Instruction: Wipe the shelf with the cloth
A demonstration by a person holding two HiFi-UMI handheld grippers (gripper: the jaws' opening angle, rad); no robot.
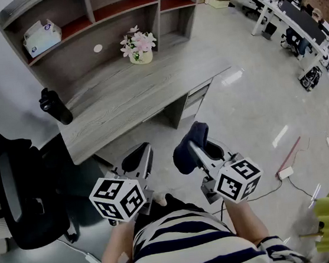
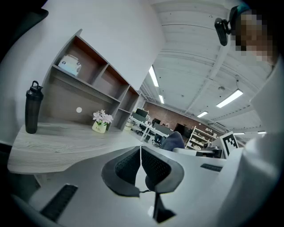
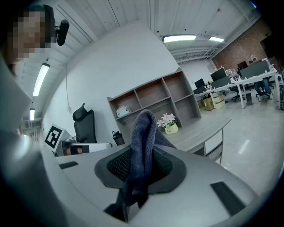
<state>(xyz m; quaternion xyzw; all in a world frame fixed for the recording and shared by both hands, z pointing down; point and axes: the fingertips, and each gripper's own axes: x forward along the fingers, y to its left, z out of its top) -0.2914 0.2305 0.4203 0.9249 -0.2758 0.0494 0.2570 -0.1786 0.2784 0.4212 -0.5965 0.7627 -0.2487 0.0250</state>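
Right gripper [image 3: 142, 166] has its jaws clamped on the dark cloth [image 3: 143, 133], left gripper [image 2: 141, 160] has jaws pressed together on nothing — both hang well short of the desk [image 1: 124, 97] and shelf [image 1: 111, 10] (no contact yet), so I judge all the wiping is left.

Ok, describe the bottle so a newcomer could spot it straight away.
Start at the grey wood-grain desk under the open shelf unit. The bottle stands alone at its left end. It is tall and all black, unlike the small pot of pink flowers further right.
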